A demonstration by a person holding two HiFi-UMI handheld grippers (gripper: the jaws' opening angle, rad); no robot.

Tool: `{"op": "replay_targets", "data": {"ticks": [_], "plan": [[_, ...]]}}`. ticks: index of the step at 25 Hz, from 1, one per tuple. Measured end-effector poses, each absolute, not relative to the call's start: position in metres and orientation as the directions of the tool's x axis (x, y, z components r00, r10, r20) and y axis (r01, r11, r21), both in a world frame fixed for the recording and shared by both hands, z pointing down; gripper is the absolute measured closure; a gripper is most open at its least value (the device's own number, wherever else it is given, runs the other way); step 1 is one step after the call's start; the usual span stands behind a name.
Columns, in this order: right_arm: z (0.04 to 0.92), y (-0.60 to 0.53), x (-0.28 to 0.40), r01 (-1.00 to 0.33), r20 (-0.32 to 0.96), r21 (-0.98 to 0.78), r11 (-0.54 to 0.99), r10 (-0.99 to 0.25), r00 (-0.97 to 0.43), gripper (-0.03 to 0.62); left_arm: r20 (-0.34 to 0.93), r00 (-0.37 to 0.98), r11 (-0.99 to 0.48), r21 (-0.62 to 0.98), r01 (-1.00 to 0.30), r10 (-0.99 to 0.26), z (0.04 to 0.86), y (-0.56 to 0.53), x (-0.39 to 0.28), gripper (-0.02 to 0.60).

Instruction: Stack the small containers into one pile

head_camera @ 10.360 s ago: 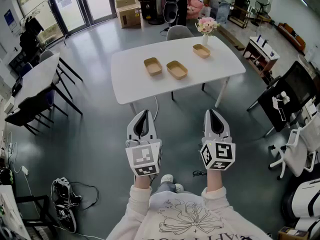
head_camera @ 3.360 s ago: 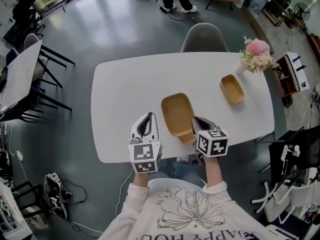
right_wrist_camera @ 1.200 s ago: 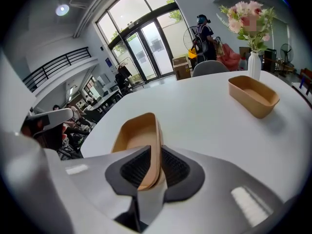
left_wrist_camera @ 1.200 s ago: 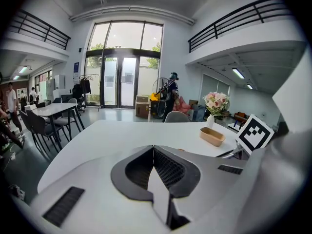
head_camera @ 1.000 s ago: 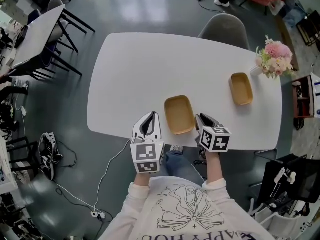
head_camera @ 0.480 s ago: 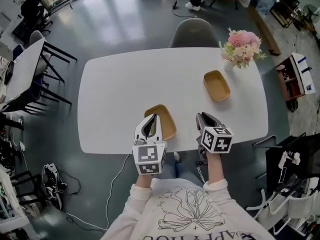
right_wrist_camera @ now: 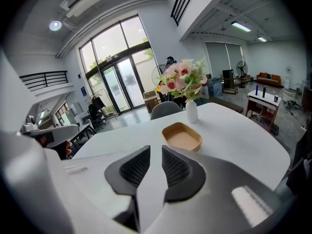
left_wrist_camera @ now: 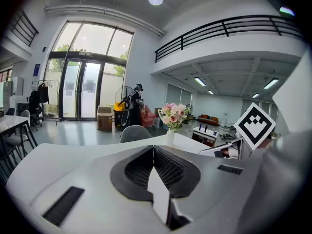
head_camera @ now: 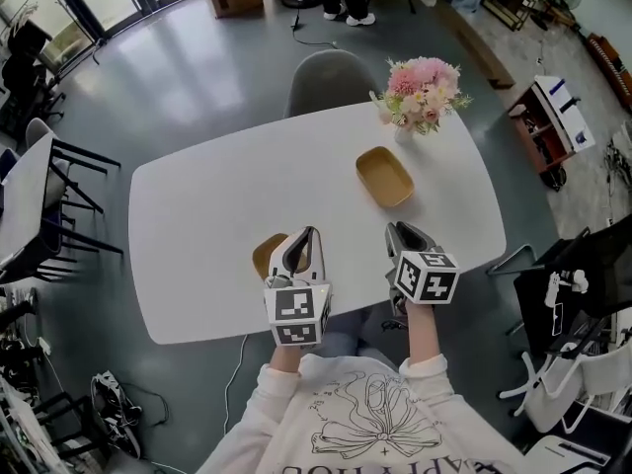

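A small tan container [head_camera: 384, 176] lies alone on the white table [head_camera: 197, 215], to the right of its middle; the right gripper view shows this container [right_wrist_camera: 182, 136] just beyond the jaws. Another tan container [head_camera: 267, 255] sits near the front edge, partly hidden behind my left gripper [head_camera: 307, 233]. I cannot tell whether anything is nested in it. My left gripper [left_wrist_camera: 153, 149] is shut with nothing between its jaws. My right gripper [head_camera: 395, 229] hovers over the front edge, short of the lone container. In its own view the right gripper [right_wrist_camera: 156, 150] stands open and empty.
A vase of pink flowers [head_camera: 420, 87] stands at the table's far right, just behind the lone container. A grey chair [head_camera: 331, 77] is tucked in at the far side. Other tables and chairs [head_camera: 39, 196] stand to the left, and a shelf unit [head_camera: 553, 117] to the right.
Both grippers have moved to the right along the table's front edge. The near container, between them a second ago, now lies behind the left gripper. The lone container is closer to the right gripper.
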State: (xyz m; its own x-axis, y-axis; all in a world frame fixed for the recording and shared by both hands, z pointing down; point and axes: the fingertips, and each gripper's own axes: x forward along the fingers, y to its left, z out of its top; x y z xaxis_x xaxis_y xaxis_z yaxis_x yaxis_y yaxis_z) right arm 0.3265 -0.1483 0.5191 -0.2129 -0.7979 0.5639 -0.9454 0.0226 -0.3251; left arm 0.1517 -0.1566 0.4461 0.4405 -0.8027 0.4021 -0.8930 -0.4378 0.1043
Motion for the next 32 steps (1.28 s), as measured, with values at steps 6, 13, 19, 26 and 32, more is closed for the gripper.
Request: {"op": "replay_targets", "data": {"ticks": [6,13,19,26,32], "plan": [[0.521,-0.166,0.358,-0.952,0.563,-0.307,-0.011,-0.809,-0.172,0.51,0.406,0.471,-0.468,0.114,-0.876,-0.783,0.453,-0.177,0.184,0.574],[0.535,-0.201,0.396,-0.96,0.581,-0.279,-0.011,-0.798,-0.16,0.51,0.436,0.459,-0.445,0.14,-0.884,-0.774,0.468,-0.207,0.22,0.574],[0.552,-0.238,0.413,-0.965,0.615,-0.262,-0.001,-0.771,-0.166,0.508,0.475,0.422,-0.403,0.148,-0.903,-0.772,0.482,-0.238,0.232,0.574],[0.589,-0.261,0.43,-0.976,0.671,-0.215,0.032,-0.722,-0.172,0.48,0.521,0.409,-0.372,0.181,-0.911,-0.749,0.514,-0.26,0.253,0.574],[0.616,-0.275,0.441,-0.985,0.714,-0.165,0.044,-0.684,-0.15,0.468,0.548,0.406,-0.36,0.197,-0.912,-0.731,0.53,-0.266,0.262,0.574]]}}
